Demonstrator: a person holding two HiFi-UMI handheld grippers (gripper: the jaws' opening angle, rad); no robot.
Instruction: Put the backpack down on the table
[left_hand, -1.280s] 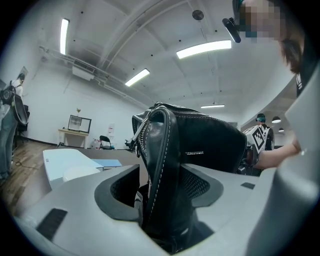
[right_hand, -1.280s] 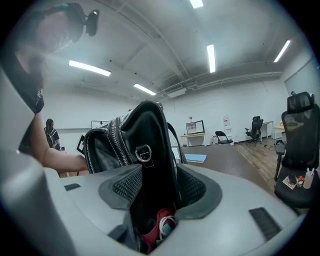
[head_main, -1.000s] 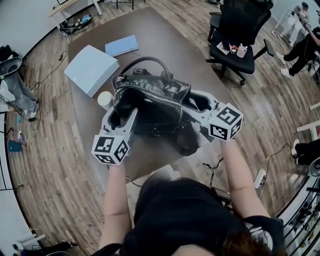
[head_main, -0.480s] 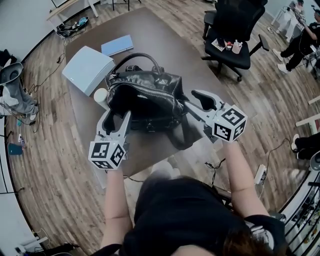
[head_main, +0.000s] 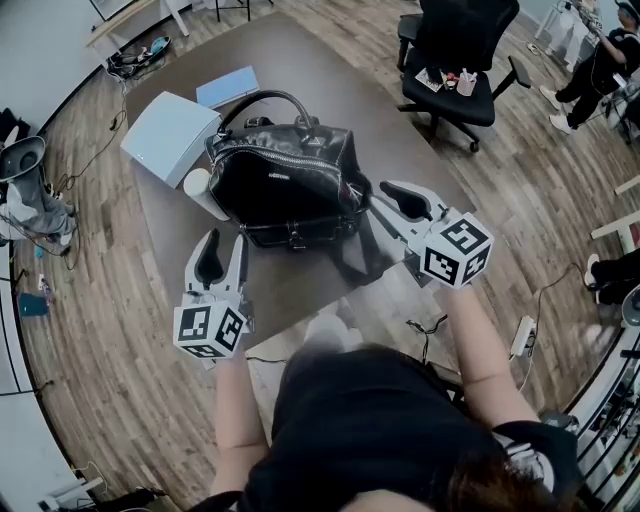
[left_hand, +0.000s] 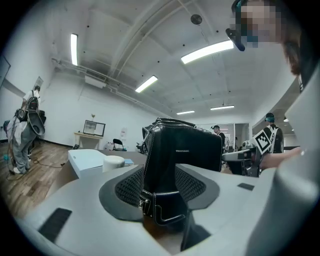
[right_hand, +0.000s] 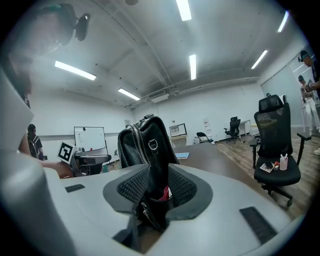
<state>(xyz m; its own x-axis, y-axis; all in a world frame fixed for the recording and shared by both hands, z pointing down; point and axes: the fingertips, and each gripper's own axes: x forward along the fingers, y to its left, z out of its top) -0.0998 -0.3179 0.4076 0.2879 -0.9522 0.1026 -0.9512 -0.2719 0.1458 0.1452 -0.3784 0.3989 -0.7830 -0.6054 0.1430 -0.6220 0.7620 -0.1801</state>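
On the worktop the backpack already sits upright on its base, handle arched over the top, zip side up, w/ a pale box & a white cup just beside its left end. So the main job looks done: bag is down, bearing its own weight, not leaning on either tool as far as head view shows. Left gripper is near the front edge, clear of the bag w/ bare worktop between them; its jaws have just been closing & now stand partway apart w/ nothing gripped. Its own view only sights the bag through the gap, further off. Right gripper is just beside the bag's right end, tips close to the side panel & the loose strap; its jaws have also just been closing, part-open, pads not pressing on anything I can make out. Can't tell if a tip brushes the leather. What's left, by my read: little or nothing, maybe draw the right gripper clear w/o snagging that strap, & check the bag stands steady. It's soft-sided, so it could slump if nudged, but it looks settled & well in from the edge.
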